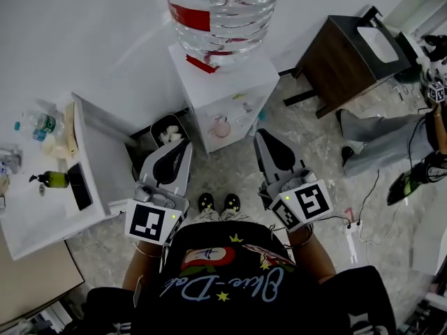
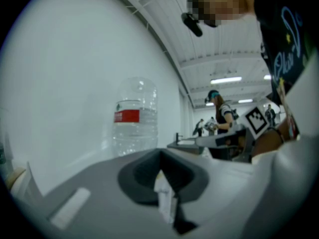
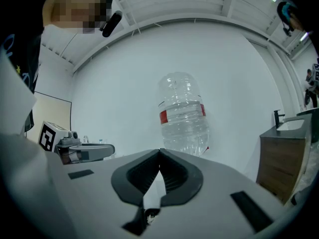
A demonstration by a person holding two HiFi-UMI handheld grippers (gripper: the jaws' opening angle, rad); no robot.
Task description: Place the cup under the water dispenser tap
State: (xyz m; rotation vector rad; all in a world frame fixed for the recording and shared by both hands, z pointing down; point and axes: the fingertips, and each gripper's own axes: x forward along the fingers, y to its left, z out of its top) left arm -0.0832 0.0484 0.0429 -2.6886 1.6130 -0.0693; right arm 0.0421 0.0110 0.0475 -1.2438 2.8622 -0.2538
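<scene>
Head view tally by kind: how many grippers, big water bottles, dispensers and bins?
Grippers: 2 (left gripper, right gripper)
Water bottle: 1
Dispenser: 1
Bin: 1
Total: 5

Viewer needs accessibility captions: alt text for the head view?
Seen from above, a person faces a white dispenser topped by a bottle, pointing the left gripper and right gripper at it, both shut and empty. A cluttered table stands at left.
</scene>
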